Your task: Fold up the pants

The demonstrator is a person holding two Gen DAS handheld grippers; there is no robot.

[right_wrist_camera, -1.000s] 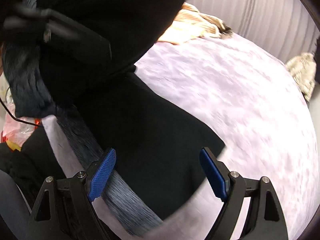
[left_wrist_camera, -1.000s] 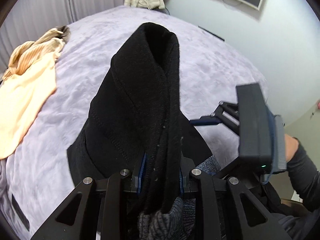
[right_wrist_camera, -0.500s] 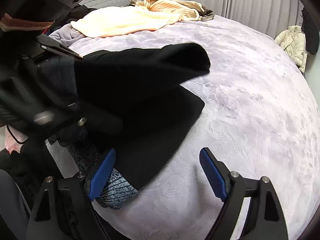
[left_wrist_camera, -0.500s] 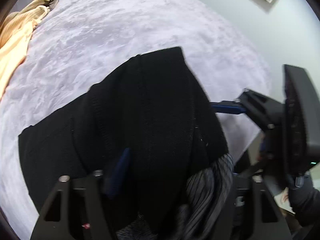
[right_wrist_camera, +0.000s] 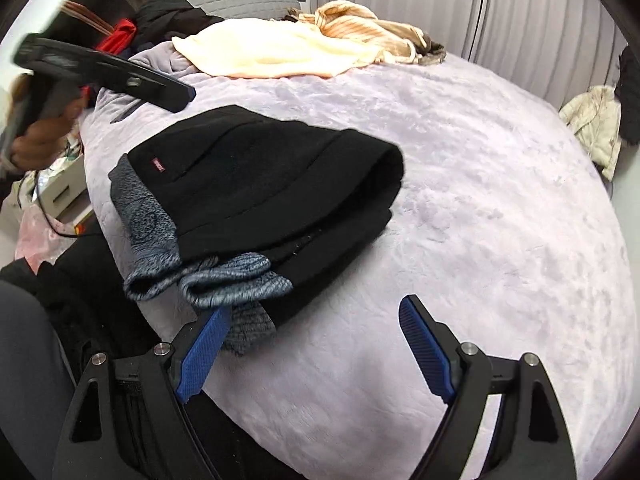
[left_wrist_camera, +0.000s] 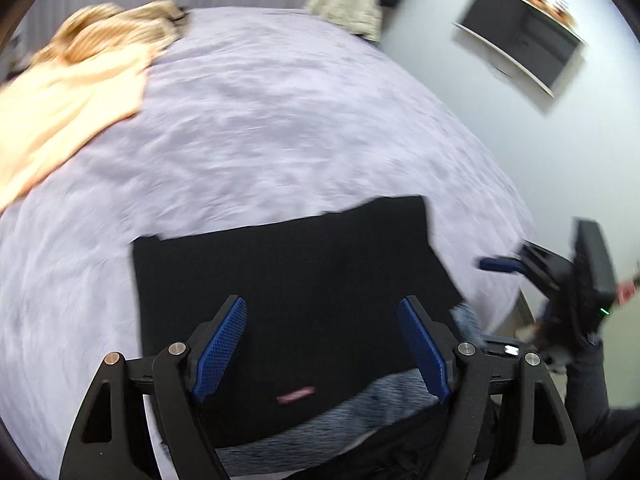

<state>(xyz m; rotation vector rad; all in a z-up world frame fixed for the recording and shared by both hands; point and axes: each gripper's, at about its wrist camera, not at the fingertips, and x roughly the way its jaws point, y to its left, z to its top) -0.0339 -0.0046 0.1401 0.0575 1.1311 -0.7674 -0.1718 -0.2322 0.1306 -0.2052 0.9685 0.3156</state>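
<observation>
The black pants (left_wrist_camera: 288,280) lie folded in a stack near the front edge of the lilac bed (left_wrist_camera: 280,120), grey lining showing at the near end. In the right wrist view the pants (right_wrist_camera: 272,184) show a small red label and grey knit lining (right_wrist_camera: 236,276). My left gripper (left_wrist_camera: 322,348) is open and empty, just above the near end of the stack. My right gripper (right_wrist_camera: 312,344) is open and empty, to the right of the stack, its left fingertip beside the grey lining. The right gripper also shows in the left wrist view (left_wrist_camera: 560,272).
A peach garment (right_wrist_camera: 280,52) and a striped tan one (right_wrist_camera: 368,28) lie at the bed's far side. A cream jacket (right_wrist_camera: 592,124) hangs at the far right. A wall screen (left_wrist_camera: 520,36) is on the right wall. Dark clothes and bags (right_wrist_camera: 60,208) sit beside the bed.
My left gripper laid the held fold of pants down onto the stack, opened and let go. The right gripper stayed open and drew back to the right.
</observation>
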